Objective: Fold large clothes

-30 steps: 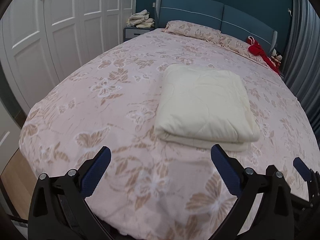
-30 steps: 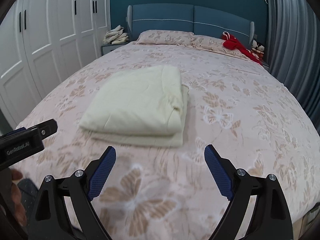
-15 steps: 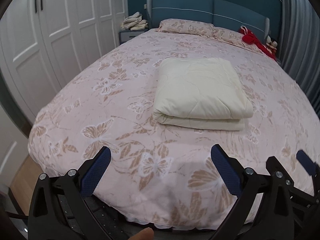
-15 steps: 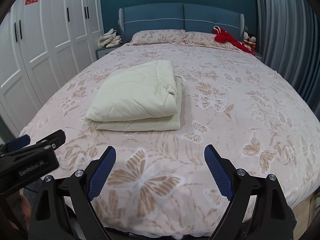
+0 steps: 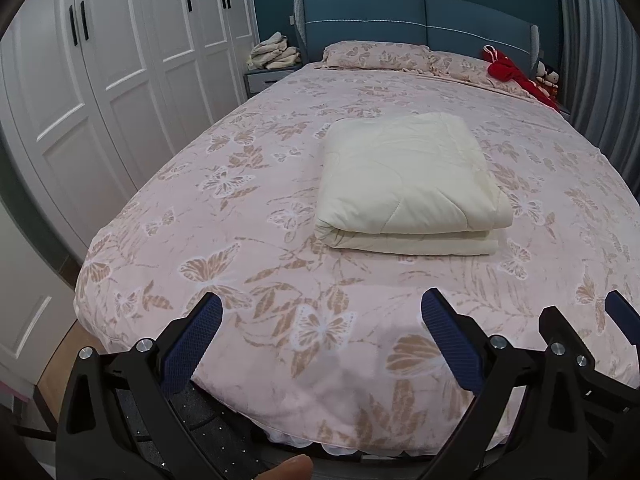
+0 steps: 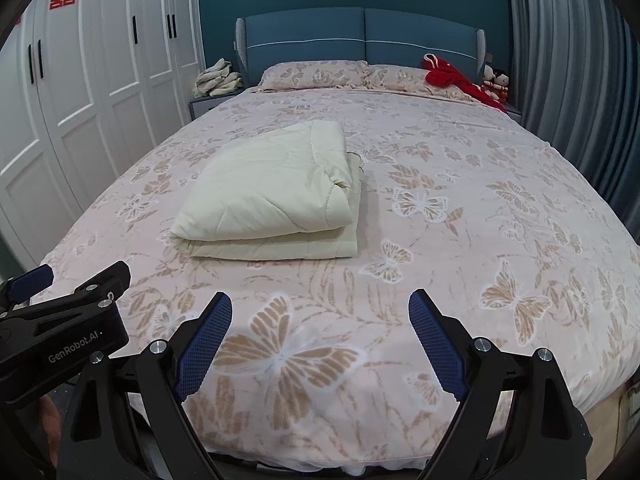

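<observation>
A cream quilted blanket (image 5: 408, 180) lies folded into a thick rectangle on the pink butterfly-print bed (image 5: 240, 240), with its folded edge toward me. The right wrist view shows the same blanket (image 6: 272, 196) left of centre on the bed (image 6: 480, 220). My left gripper (image 5: 320, 340) hangs open over the foot of the bed, well short of the blanket, nothing between its blue pads. Beside it, my right gripper (image 6: 320, 340) is open and empty too. The left gripper's body (image 6: 60, 320) shows at the lower left of the right wrist view.
White wardrobe doors (image 5: 120, 60) run along the left. A nightstand carries a pile of pale cloths (image 5: 274, 52). Pillows (image 5: 376, 56) and a red garment (image 5: 516, 76) lie at the blue headboard (image 6: 360, 40). Grey curtains (image 6: 568, 60) hang on the right. A fingertip (image 5: 288, 468) shows at the bottom edge.
Both grippers have drawn back from the blanket toward the foot of the bed and risen, so more of the room shows. The blanket has not moved. Both stay open.
</observation>
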A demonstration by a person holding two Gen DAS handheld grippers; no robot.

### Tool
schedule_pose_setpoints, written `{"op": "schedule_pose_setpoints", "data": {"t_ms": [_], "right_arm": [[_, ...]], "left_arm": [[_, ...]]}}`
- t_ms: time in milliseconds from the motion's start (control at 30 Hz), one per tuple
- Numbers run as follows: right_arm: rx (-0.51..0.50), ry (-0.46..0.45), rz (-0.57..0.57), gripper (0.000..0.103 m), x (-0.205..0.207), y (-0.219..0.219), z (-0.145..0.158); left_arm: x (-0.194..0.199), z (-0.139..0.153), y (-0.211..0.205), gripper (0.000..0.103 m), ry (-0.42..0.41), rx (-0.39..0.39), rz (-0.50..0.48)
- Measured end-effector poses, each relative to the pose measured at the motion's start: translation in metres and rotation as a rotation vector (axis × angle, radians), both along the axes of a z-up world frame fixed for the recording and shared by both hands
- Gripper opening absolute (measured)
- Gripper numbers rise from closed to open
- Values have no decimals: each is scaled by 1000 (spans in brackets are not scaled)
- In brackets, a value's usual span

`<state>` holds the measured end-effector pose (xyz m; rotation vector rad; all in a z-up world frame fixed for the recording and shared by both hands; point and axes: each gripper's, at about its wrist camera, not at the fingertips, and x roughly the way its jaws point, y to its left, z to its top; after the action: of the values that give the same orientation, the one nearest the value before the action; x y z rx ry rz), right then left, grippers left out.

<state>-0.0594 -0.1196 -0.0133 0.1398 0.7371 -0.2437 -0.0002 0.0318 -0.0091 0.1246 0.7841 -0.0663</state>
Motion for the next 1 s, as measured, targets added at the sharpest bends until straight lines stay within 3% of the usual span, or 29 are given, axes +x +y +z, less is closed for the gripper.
{"op": "schedule_pose_setpoints", "data": {"t_ms": [1000], "right_arm": [[-4, -3, -1, 88, -5, 2, -1]], "left_arm": [[-5, 6, 4, 97, -28, 2, 25]]}}
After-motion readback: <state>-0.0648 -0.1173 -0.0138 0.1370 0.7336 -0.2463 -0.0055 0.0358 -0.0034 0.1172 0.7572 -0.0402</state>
